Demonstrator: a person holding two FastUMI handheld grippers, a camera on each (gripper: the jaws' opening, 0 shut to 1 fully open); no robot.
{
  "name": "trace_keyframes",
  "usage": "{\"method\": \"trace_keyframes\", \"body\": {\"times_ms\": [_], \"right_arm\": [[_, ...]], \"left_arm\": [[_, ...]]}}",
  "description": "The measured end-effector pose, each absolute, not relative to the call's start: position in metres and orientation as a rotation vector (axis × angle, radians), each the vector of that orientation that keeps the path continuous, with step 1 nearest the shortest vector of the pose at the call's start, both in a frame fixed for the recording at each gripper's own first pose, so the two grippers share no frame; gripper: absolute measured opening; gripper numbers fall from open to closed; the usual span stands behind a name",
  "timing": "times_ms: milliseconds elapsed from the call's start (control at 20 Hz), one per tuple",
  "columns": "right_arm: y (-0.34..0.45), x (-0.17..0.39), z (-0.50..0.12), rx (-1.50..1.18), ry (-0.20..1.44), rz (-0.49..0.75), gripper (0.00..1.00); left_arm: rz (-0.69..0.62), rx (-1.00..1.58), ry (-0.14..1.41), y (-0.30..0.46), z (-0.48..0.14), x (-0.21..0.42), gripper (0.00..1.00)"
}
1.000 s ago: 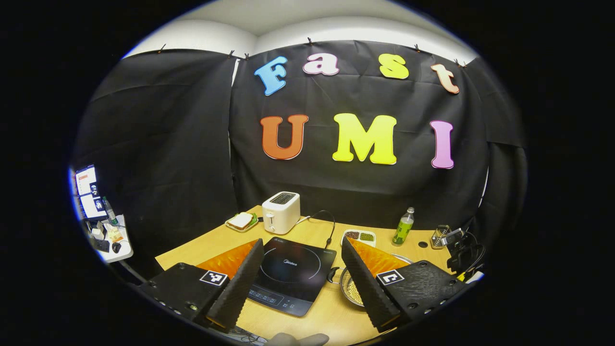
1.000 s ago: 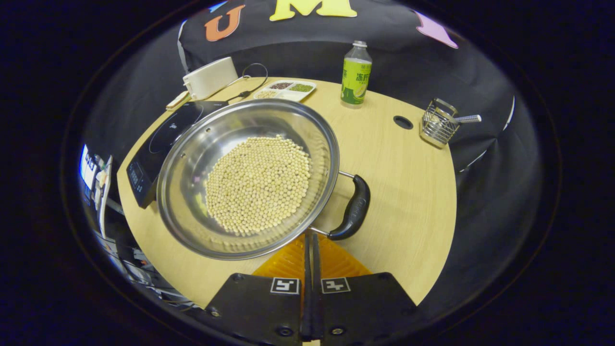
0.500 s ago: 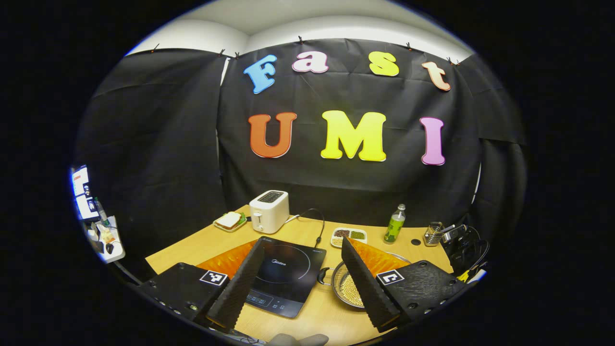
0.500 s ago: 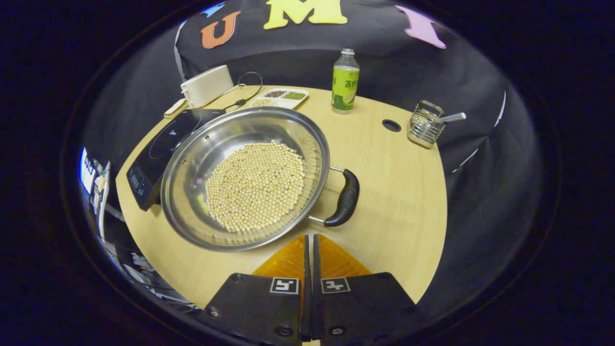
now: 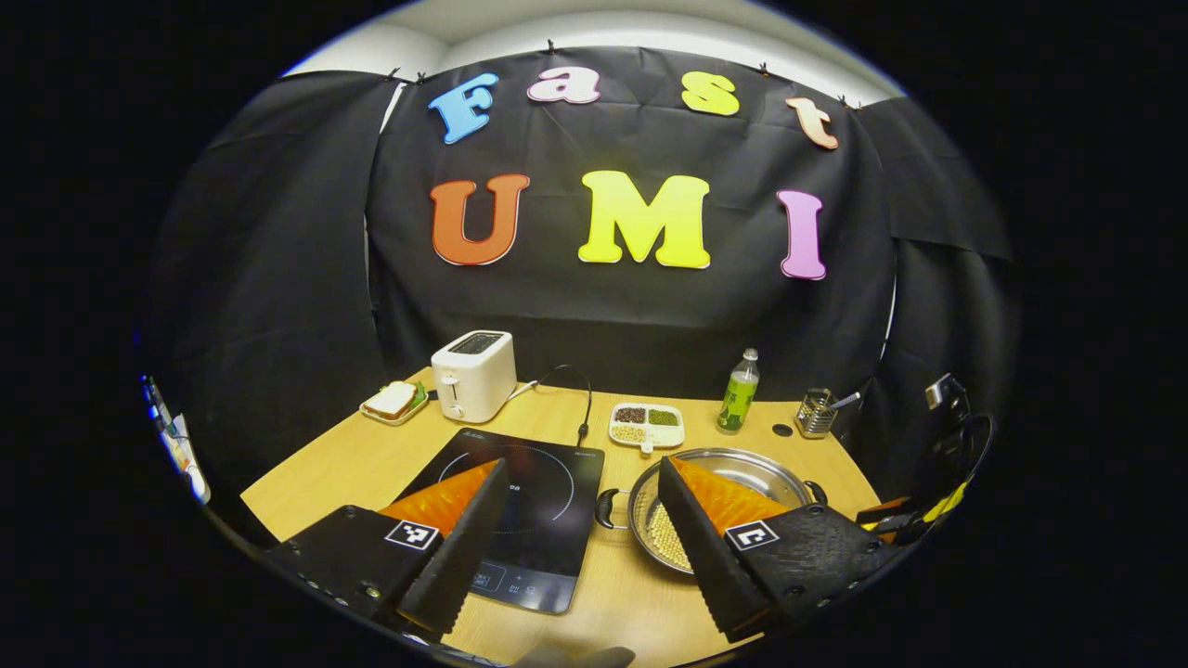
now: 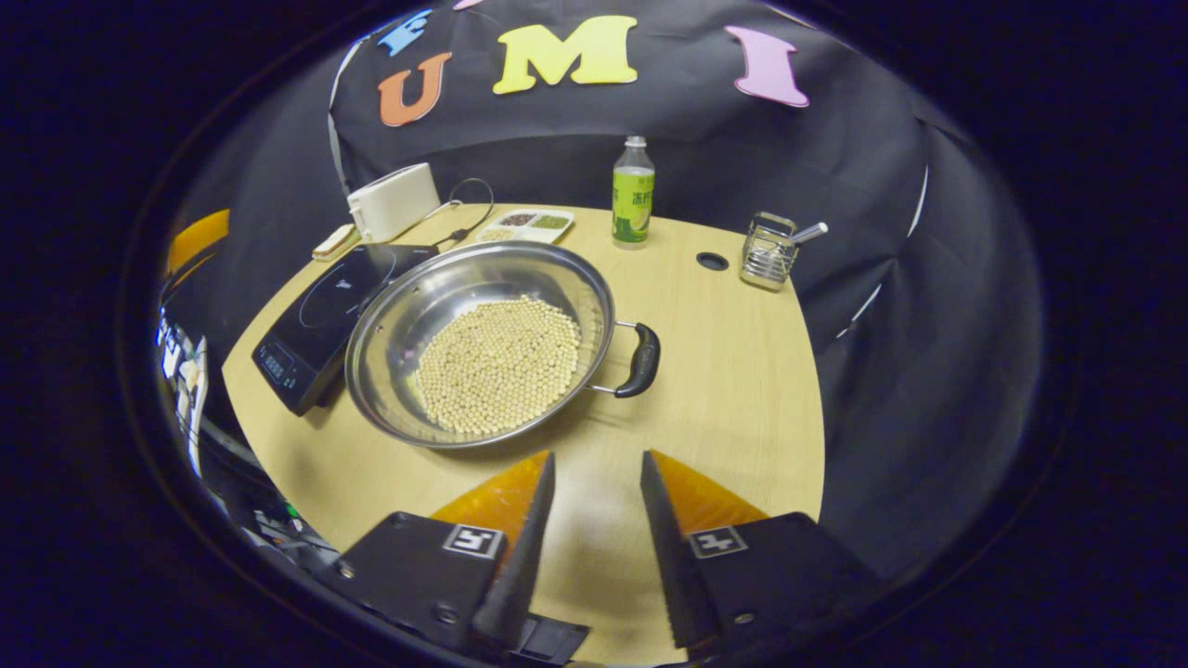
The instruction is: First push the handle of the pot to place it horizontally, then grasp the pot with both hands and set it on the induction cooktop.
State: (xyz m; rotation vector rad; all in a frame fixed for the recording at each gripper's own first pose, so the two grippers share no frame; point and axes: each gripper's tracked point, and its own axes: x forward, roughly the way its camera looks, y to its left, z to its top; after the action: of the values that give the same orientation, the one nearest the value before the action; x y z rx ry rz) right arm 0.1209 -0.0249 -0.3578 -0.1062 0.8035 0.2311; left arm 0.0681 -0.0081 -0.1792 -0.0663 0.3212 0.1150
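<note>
**Both grippers open, pot beside the cooktop**

My right gripper (image 6: 594, 464) gapes empty, pot (image 6: 483, 348) of beans at 11 o'clock, its handle (image 6: 642, 360) at 12. My left gripper (image 5: 580, 473) gapes wide, empty; its view adds the pot's far handle (image 5: 605, 508), just beside the cooktop (image 5: 529, 501).

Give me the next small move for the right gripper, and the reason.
Probably ease the right gripper forward onto the pot's black handle: its jaws stand open with nothing between them, and the pot of beans sits on the table beside the cooktop.
</note>
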Motion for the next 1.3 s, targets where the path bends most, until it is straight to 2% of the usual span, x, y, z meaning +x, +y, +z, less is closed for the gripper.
{"method": "trace_keyframes", "body": {"times_ms": [100, 150, 300, 350, 600, 850, 950, 1000, 1050, 1300], "right_arm": [[-0.023, 0.122, -0.355, -0.068, 0.789, 0.218, 0.87], [-0.023, 0.123, -0.354, -0.047, 0.786, 0.211, 0.89], [-0.021, 0.135, -0.353, 0.009, 0.778, 0.196, 0.85], [-0.018, 0.141, -0.352, 0.032, 0.779, 0.199, 0.88], [-0.018, 0.174, -0.353, 0.089, 0.794, 0.195, 0.82], [-0.018, 0.204, -0.365, 0.083, 0.829, 0.201, 0.82], [-0.016, 0.215, -0.376, 0.085, 0.852, 0.2, 0.82], [-0.016, 0.219, -0.38, 0.084, 0.862, 0.203, 0.82], [-0.014, 0.223, -0.384, 0.083, 0.877, 0.211, 0.82], [-0.011, 0.233, -0.399, 0.06, 0.925, 0.224, 0.81]], "left_arm": [[0.097, -0.055, 0.349, -0.011, -0.195, 0.075, 0.96], [0.093, -0.049, 0.363, -0.011, -0.203, 0.079, 0.96], [0.085, -0.068, 0.419, -0.015, -0.232, 0.092, 0.96], [0.083, -0.072, 0.443, -0.015, -0.241, 0.097, 0.96], [0.063, -0.091, 0.562, -0.021, -0.293, 0.119, 0.96], [0.059, -0.076, 0.642, -0.023, -0.332, 0.152, 0.95], [0.052, -0.075, 0.672, -0.026, -0.345, 0.161, 0.95], [0.049, -0.07, 0.683, -0.026, -0.352, 0.167, 1.0], [0.049, -0.066, 0.701, -0.027, -0.359, 0.17, 0.95], [0.026, -0.056, 0.738, -0.037, -0.371, 0.183, 0.96]]}}
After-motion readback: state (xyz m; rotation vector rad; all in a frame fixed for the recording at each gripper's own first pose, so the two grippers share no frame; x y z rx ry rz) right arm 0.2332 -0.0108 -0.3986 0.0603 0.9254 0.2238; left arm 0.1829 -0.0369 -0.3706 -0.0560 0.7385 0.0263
